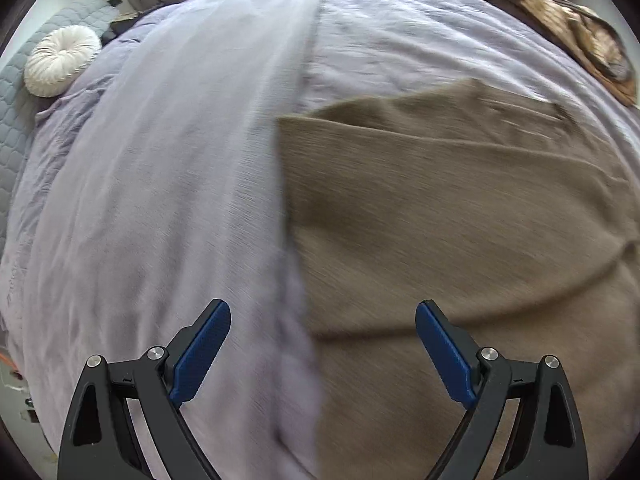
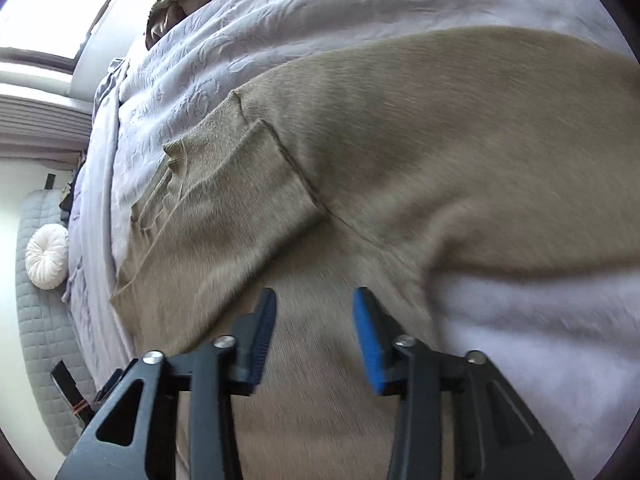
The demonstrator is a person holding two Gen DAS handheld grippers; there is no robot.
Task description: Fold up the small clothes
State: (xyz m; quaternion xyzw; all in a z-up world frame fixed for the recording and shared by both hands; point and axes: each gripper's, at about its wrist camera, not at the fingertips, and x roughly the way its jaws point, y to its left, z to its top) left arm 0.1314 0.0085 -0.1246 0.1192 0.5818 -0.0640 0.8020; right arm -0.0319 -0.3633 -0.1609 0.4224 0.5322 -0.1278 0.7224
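Sweater (image 2: 400,152), tan knit, lay spread on the lavender bed (image 1: 160,200), and both claws hung over it with nothing in them. The left claw (image 1: 323,320) stood wide apart above the sweater's straight edge; the right claw (image 2: 314,308) was released, partly parted, over its lower body. Motion blur smeared the knit near the right claw. Beyond the sweater, a brown garment pile (image 1: 580,36) was cut off at the frame's rim. A round white cushion (image 1: 62,60) sat far off.

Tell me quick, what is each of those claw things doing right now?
Left gripper: open, holding nothing.
Right gripper: open above the tan sweater, holding nothing.
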